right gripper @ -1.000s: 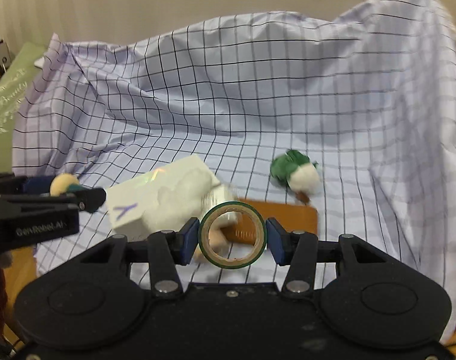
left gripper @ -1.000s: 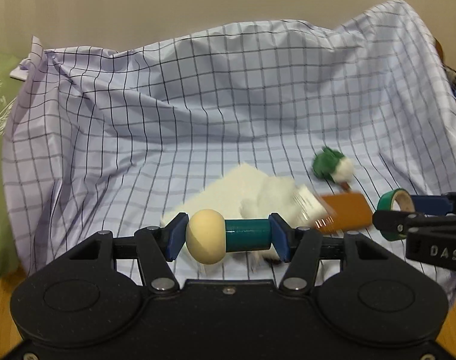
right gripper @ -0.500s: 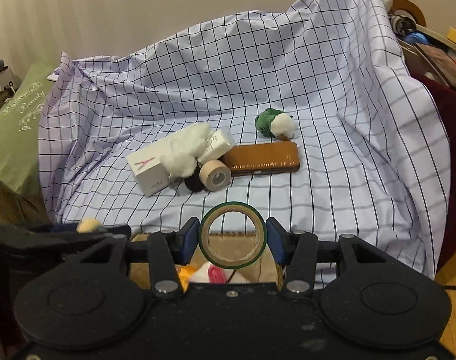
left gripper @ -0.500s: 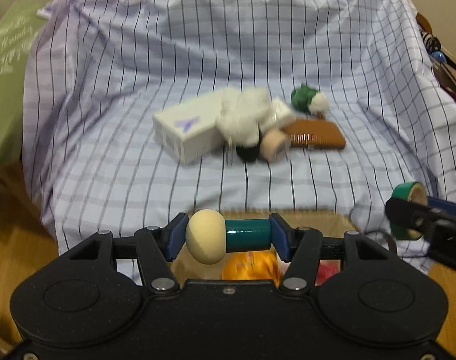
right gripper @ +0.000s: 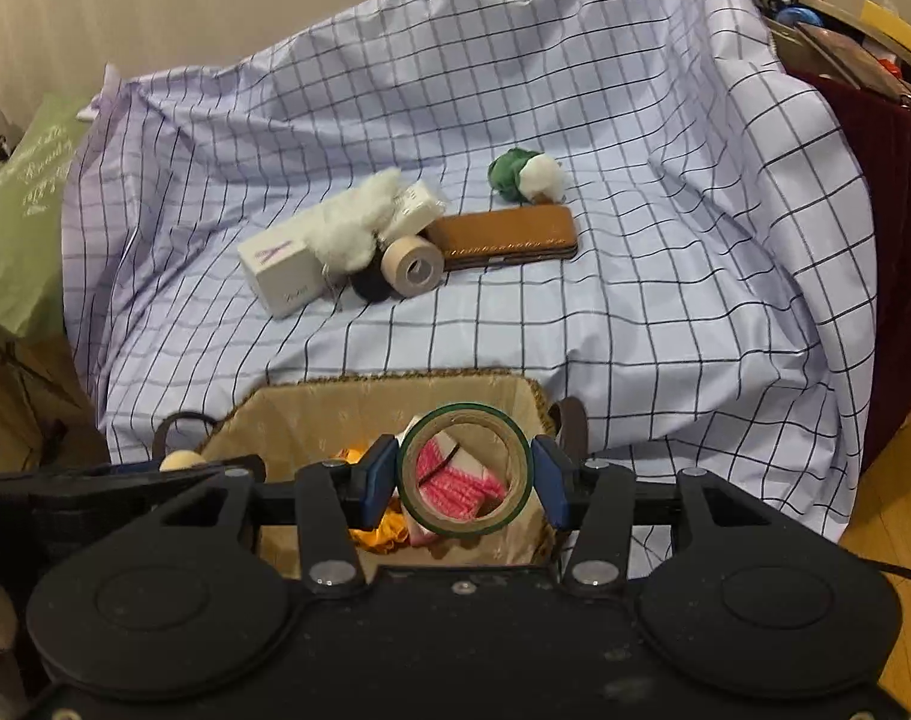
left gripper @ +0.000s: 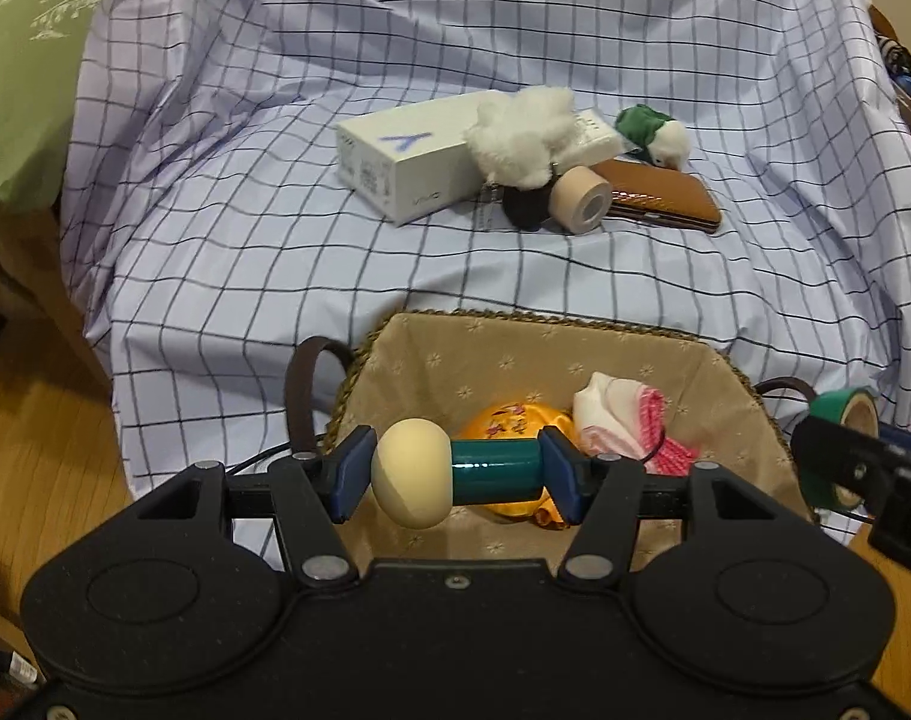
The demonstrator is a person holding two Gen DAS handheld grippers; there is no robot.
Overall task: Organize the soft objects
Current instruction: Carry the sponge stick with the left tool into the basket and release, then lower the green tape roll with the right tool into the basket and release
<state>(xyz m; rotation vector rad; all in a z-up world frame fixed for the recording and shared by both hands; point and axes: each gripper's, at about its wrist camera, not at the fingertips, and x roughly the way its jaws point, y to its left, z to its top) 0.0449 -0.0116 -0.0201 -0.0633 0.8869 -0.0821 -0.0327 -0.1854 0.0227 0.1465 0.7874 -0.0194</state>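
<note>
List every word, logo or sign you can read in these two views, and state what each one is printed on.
"vivo": short end face of the white box, faint grey.
"Y"-shaped purple mark: top of the white box, a logo rather than a word.
"Beauty": cursive white lettering on the green bag, only roughly legible; the ornament around it is not text.
Small print on the box's side: too small to read.

Partly hidden behind the white fluffy toy (left gripper: 524, 141): a small white box (left gripper: 593, 138). Cut by the right edge: the right tool (left gripper: 839, 456). Behind the green tape roll (right gripper: 464, 468), perhaps pink-and-white cloth (right gripper: 455, 474), mostly screened.
</note>
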